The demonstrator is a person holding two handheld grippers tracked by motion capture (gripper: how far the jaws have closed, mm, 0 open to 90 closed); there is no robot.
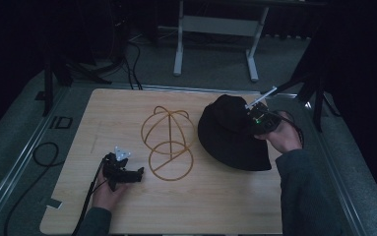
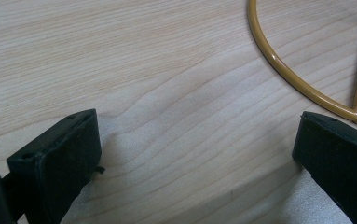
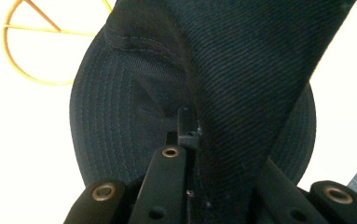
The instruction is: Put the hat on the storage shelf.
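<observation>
A black bucket hat (image 1: 230, 135) lies on the right half of the wooden table (image 1: 191, 206). My right gripper (image 1: 253, 119) is shut on the cloth of its crown, which bunches up between the jaws; in the right gripper view the gripper (image 3: 189, 136) pinches a raised fold of the hat (image 3: 250, 65) above its flat brim. A gold wire hat stand (image 1: 169, 142) sits at the table's middle, its round base (image 2: 283, 77) just beyond my left gripper (image 2: 195, 140). The left gripper (image 1: 138, 173) rests low over the wood, open, with nothing between its fingers.
The gold stand (image 3: 22, 70) lies left of the hat in the right gripper view. A grey metal frame (image 1: 215, 29) stands on the floor behind the table. Cables (image 1: 43, 152) trail along the left side. A person's sleeve (image 1: 304, 196) crosses the table's right front corner.
</observation>
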